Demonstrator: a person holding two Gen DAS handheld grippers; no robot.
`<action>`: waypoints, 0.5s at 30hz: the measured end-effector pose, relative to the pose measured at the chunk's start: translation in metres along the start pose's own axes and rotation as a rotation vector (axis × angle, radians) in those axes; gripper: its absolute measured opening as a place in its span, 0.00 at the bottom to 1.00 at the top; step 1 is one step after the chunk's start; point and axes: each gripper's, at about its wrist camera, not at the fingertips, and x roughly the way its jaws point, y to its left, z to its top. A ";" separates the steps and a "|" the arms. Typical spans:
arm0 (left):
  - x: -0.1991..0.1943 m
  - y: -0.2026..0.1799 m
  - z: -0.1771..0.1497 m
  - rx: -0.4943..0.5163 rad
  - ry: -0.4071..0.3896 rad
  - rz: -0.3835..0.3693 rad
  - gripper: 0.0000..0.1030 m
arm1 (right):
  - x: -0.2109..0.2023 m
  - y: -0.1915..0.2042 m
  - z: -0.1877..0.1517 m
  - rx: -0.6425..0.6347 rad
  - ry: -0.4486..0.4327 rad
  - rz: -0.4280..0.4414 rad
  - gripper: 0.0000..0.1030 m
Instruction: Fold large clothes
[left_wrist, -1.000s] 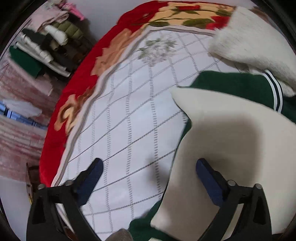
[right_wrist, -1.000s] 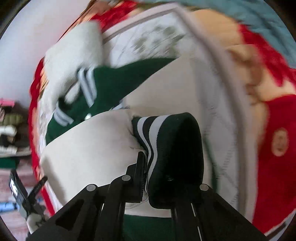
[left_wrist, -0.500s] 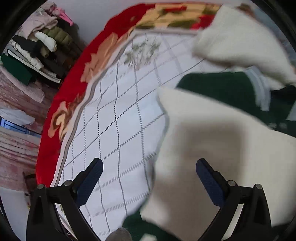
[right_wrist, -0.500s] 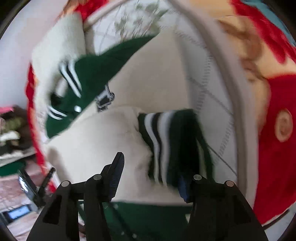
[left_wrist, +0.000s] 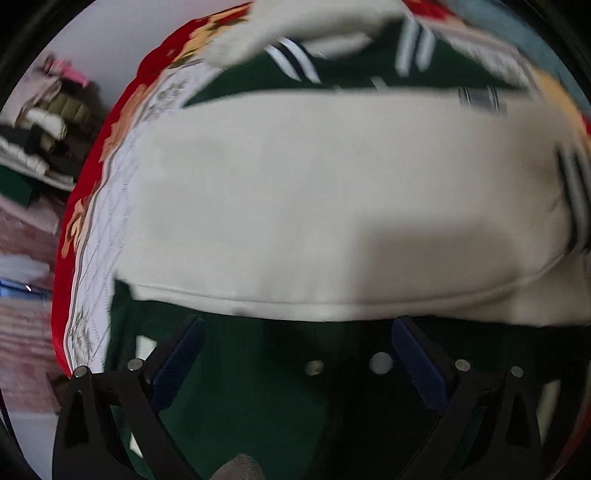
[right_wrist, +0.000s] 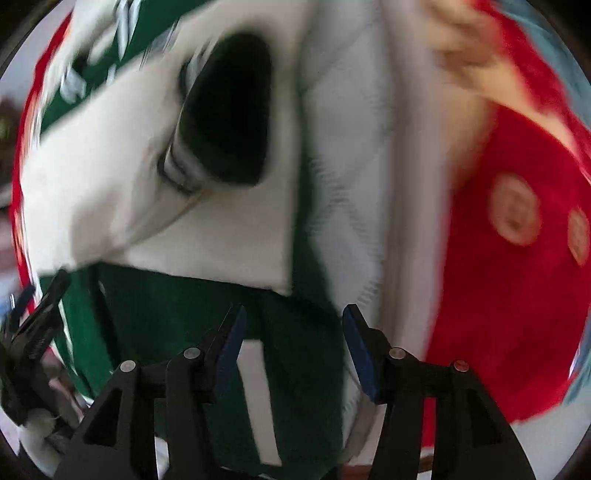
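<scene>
Lying crosswise at 12 o'clock, the cream sleeve (left_wrist: 332, 199) was left folded over the green jacket (left_wrist: 258, 387), both the left gripper (left_wrist: 295, 354) and the right gripper (right_wrist: 293, 343) being held with jaws released above the hem for the next fold.

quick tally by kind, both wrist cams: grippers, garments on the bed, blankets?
Grippers: 2, left gripper and right gripper, both open.
Garments on the bed: 2, green-and-cream varsity jacket and fuzzy white garment.
Blankets: 1, red floral blanket.
Total: 5.

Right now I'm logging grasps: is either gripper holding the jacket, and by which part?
Nothing is held. The left gripper and right gripper both stand open over the green jacket, with no cloth pinched between their fingers.
</scene>
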 end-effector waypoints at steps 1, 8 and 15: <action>0.009 -0.007 -0.002 0.017 0.013 0.002 1.00 | 0.009 0.008 0.005 -0.033 0.008 -0.050 0.46; 0.030 0.002 0.000 -0.026 0.035 -0.063 1.00 | -0.013 -0.034 -0.009 0.286 -0.180 -0.025 0.21; 0.025 0.005 0.008 -0.063 0.070 -0.029 1.00 | -0.001 -0.035 0.011 0.388 -0.063 0.124 0.34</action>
